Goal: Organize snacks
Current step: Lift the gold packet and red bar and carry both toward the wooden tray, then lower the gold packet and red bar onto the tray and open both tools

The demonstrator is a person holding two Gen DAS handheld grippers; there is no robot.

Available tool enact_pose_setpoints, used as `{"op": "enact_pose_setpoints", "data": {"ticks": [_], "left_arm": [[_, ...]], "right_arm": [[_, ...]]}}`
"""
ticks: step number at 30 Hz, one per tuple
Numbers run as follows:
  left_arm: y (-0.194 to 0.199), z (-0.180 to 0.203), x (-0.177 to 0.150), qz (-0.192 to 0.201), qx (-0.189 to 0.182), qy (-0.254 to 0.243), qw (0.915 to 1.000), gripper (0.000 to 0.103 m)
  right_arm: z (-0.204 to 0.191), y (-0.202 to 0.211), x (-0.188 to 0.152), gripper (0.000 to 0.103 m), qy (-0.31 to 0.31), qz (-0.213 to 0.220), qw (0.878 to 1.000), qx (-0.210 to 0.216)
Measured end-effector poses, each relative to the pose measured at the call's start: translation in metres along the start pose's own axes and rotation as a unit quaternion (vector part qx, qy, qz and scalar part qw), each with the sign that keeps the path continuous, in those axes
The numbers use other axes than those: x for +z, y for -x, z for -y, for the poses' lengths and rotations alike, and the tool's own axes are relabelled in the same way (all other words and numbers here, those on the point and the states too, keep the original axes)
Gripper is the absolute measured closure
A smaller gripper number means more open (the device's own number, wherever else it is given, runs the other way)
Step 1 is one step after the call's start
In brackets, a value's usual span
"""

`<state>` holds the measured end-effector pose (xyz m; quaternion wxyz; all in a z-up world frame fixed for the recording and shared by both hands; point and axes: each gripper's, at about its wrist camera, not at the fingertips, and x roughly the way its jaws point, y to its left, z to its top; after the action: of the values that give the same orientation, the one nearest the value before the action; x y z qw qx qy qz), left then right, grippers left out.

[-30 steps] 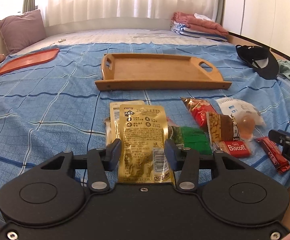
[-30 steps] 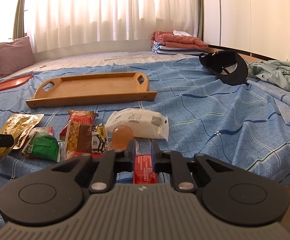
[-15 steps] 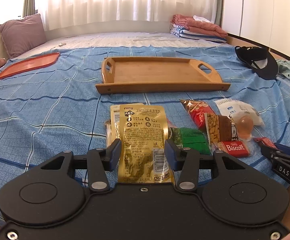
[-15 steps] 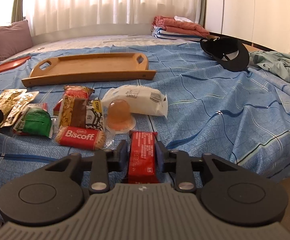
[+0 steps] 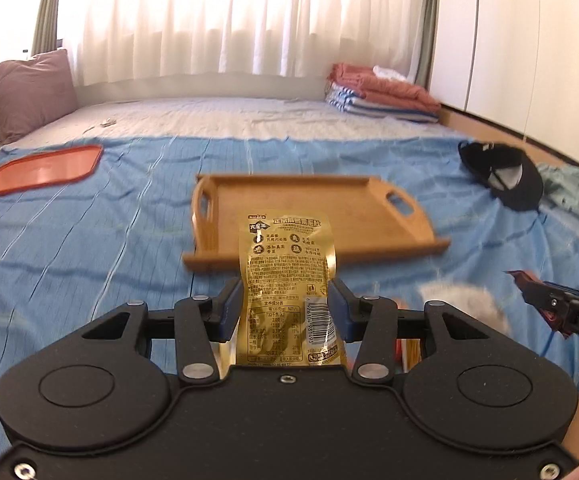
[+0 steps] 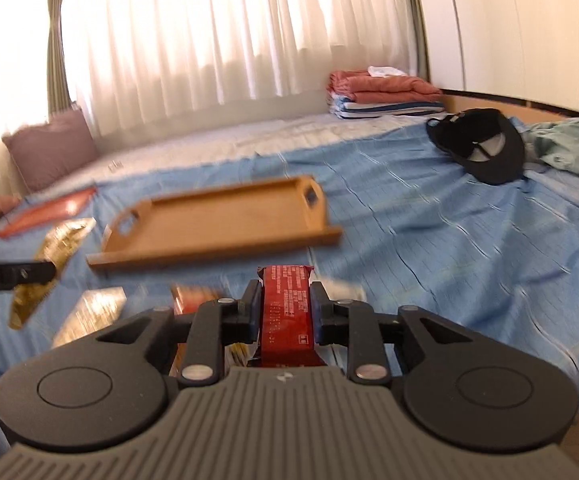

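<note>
My left gripper (image 5: 287, 290) is shut on a gold snack pouch (image 5: 287, 264) and holds it up above the blue bedspread, short of the empty wooden tray (image 5: 313, 216). My right gripper (image 6: 285, 294) is shut on a red snack bar (image 6: 287, 308), also lifted, with the tray (image 6: 217, 224) ahead and to the left. The left gripper with the gold pouch (image 6: 45, 264) shows at the left of the right wrist view. The right gripper's tip with the red bar (image 5: 529, 292) shows at the right of the left wrist view. Other snacks lie blurred below.
An orange lid (image 5: 41, 170) lies far left on the bed. A black cap (image 5: 501, 174) and a teal garment (image 6: 569, 148) lie at the right. Folded towels (image 5: 381, 92) and a purple pillow (image 5: 29, 92) sit at the back. The remaining snacks (image 6: 93, 312) lie near the front edge.
Both grippers have lifted off the bedspread with their snacks, the gold pouch and the red bar, and both views now look higher toward the tray.
</note>
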<state>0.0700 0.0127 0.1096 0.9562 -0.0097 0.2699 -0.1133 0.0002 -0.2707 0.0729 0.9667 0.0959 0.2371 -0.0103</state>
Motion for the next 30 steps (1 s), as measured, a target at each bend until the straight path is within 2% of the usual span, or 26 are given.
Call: {"op": "enact_pose_setpoints", "data": {"ticks": [3,6,11,16,20,25,30], "left_arm": [[-0.022,-0.007,0.033,-0.012,-0.012,0.011,0.9998,0.059],[-0.049,-0.015,0.066,-0.021,-0.011,0.016,0.9996,0.059],[-0.107,-0.024,0.104,-0.037,-0.006,0.031,0.9988,0.059],[-0.164,-0.025,0.116,-0.045,-0.004,0.028,0.9986,0.059],[-0.209,-0.028,0.108,-0.073,0.013,0.047,0.9962,0.059],[-0.25,-0.034,0.09,-0.097,0.037,0.054,0.9931,0.059],[-0.273,-0.037,0.08,-0.105,0.053,0.054,0.9916,0.059]], "right_arm": [[0.009,-0.023,0.036,0.074,-0.025,-0.003,0.999,0.033],[0.012,-0.058,0.072,0.074,-0.017,-0.008,0.998,0.067],[0.006,-0.131,0.115,0.074,0.012,-0.06,0.997,0.045],[0.004,-0.203,0.119,0.074,0.0,-0.109,0.993,0.036],[0.005,-0.246,0.112,0.074,-0.021,-0.136,0.99,0.026],[-0.003,-0.275,0.103,0.074,-0.006,-0.153,0.988,0.018],[-0.006,-0.294,0.094,0.073,0.004,-0.166,0.986,0.009]]}}
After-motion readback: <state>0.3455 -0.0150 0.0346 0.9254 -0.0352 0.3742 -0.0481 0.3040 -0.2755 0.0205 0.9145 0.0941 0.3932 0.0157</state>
